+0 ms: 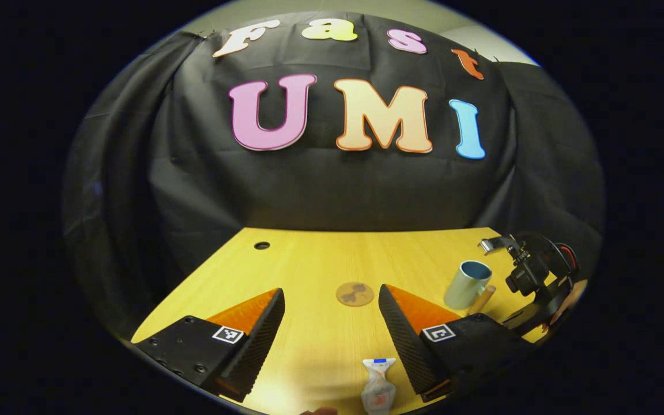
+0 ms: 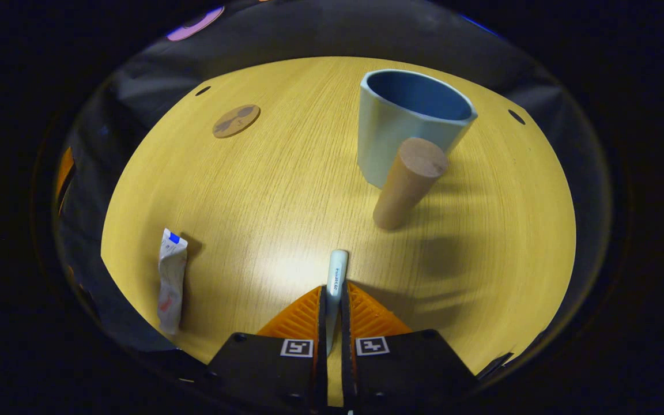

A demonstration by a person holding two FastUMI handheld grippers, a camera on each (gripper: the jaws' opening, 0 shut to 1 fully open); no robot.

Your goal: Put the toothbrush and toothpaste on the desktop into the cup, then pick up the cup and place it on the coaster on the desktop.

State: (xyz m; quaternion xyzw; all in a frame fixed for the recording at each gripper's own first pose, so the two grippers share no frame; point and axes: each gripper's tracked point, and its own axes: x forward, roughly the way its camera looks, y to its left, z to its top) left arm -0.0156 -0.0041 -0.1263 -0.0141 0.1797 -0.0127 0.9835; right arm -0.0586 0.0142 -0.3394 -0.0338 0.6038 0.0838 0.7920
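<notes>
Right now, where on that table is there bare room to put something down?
Bare wood lies between the coaster, the toothpaste and the cup. It is crowded where the wooden cylinder leans by the cup, just ahead of the right gripper clamping the toothbrush.

One cup [image 2: 410, 124], one toothbrush [image 2: 336, 282], one toothpaste tube [image 2: 170, 279], one coaster [image 2: 236, 120], one wooden cylinder [image 2: 407, 181] touching the cup, all on one tabletop [image 2: 286, 190].
</notes>
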